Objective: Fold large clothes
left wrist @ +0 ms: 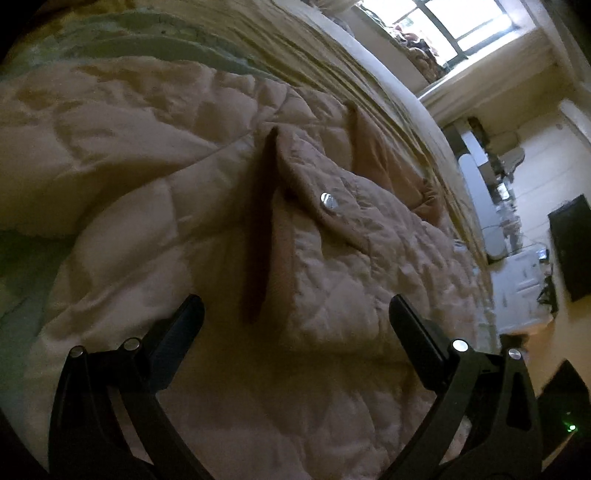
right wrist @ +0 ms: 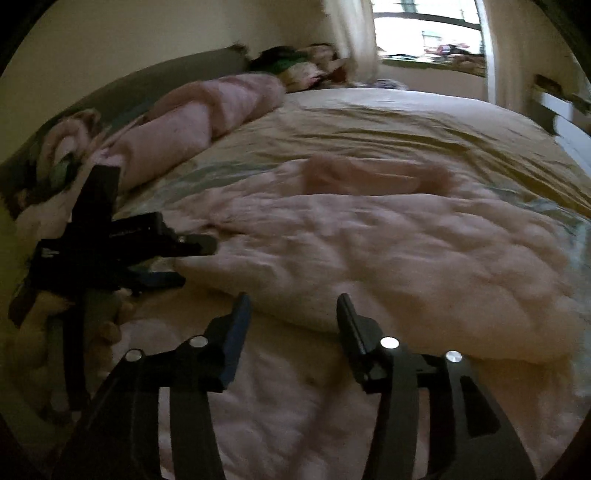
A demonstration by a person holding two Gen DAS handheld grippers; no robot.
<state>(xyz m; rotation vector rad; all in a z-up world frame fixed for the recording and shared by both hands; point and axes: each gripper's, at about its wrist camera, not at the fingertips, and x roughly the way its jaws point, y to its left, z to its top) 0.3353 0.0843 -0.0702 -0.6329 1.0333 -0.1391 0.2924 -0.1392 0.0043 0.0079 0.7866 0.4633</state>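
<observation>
Over the pink quilted jacket (left wrist: 332,258), both grippers seemingly hover, jaws parted.

A wide bed (right wrist: 406,122) with a rumpled yellowish sheet fills the room. Beyond its far end, a bright window (right wrist: 424,33) pours in daylight. Cream walls (right wrist: 147,37) rise behind the bed; a dark screen (left wrist: 570,247) hangs on the wall beside it.

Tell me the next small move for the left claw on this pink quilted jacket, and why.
Probably lower the left claw onto the pink quilted jacket's near edge and close. Its jaws stand open just above the fabric with nothing between them, and the jacket lies spread on the bed, not yet folded.
</observation>
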